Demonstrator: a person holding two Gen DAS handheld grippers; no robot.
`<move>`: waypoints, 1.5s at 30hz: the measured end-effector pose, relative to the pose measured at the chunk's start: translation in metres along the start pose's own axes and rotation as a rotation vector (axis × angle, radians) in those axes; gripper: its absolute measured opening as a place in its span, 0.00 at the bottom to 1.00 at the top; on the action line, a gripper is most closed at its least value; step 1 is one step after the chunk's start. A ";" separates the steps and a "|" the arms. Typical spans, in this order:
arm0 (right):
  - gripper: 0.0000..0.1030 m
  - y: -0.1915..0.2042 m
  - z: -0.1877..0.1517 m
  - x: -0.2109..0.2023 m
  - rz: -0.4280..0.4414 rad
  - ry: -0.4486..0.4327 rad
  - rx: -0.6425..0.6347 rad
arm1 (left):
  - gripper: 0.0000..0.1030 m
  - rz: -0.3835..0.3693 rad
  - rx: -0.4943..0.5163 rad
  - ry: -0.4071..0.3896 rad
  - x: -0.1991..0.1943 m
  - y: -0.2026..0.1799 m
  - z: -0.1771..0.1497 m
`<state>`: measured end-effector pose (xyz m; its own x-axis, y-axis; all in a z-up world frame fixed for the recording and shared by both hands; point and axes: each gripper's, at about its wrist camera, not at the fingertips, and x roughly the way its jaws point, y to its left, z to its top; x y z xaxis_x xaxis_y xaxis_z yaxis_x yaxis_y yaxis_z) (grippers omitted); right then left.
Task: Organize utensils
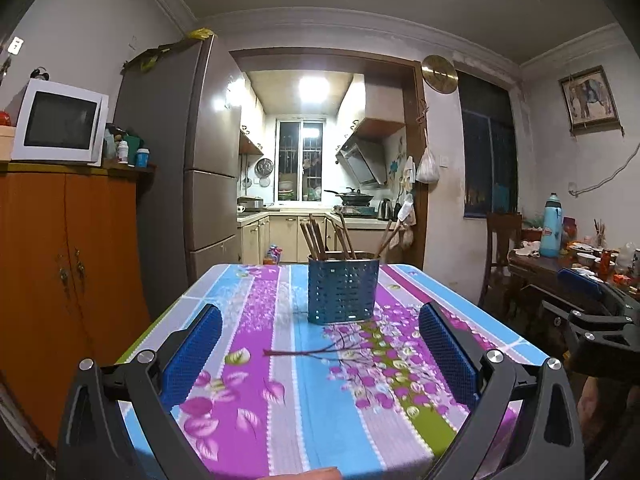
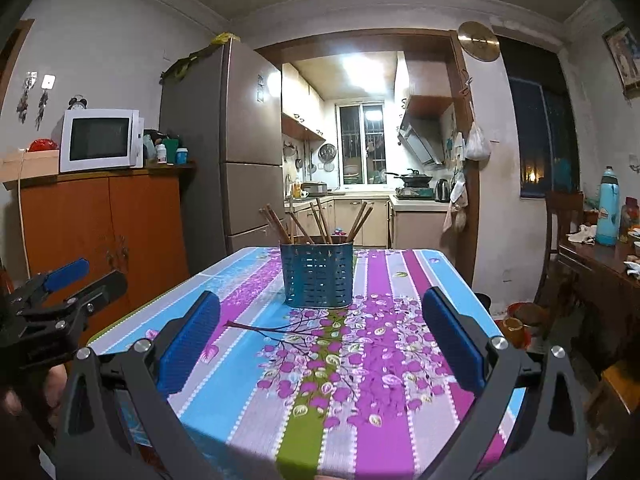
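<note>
At the table's far end: blue perforated utensil holder (image 1: pixel 343 289) upright on the floral tablecloth (image 1: pixel 256 344), wooden chopsticks (image 1: pixel 316 236) leaning inside. Left gripper (image 1: pixel 320 344) jaws wide, nothing between them, over the near edge. Right gripper (image 2: pixel 320 340) likewise wide and unloaded, beside it. Holder well ahead of both.

The worktop (image 1: pixel 256 320) wears a cloth striped in sky blue, magenta, lilac-grey and green, printed with purple blossoms, pink leaves and a dark branch. At its far end the utensil holder (image 1: pixel 343 290) is blue, perforated with rows of small slots, and the chopsticks (image 1: pixel 316 236) in it are brown. Each black hand-held gripper, left hand-held gripper (image 1: pixel 320 350) and right hand-held gripper (image 2: pixel 320 344), carries dimpled blue pads (image 1: pixel 192 354).
</note>
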<state>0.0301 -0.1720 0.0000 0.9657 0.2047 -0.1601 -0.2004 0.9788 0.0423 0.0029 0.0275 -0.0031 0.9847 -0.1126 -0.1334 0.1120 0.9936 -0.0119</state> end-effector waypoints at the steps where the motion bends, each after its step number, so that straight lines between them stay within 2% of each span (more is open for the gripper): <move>1: 0.95 -0.001 -0.004 -0.005 -0.003 -0.002 0.002 | 0.95 0.002 0.000 0.001 -0.004 -0.002 -0.002; 14: 0.95 0.007 -0.017 -0.031 -0.050 -0.027 -0.024 | 0.95 0.019 0.023 -0.006 -0.027 -0.014 -0.010; 23: 0.95 0.008 -0.018 -0.036 -0.045 -0.025 -0.022 | 0.95 0.028 0.035 -0.035 -0.032 -0.017 -0.010; 30: 0.95 0.010 -0.021 -0.044 -0.049 -0.069 -0.029 | 0.95 0.015 0.037 -0.088 -0.039 -0.020 -0.012; 45: 0.95 0.009 -0.019 -0.047 -0.043 -0.095 -0.015 | 0.95 0.031 0.045 -0.100 -0.038 -0.025 -0.015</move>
<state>-0.0197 -0.1725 -0.0106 0.9846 0.1612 -0.0675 -0.1601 0.9869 0.0226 -0.0393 0.0072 -0.0122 0.9959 -0.0841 -0.0331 0.0853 0.9957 0.0355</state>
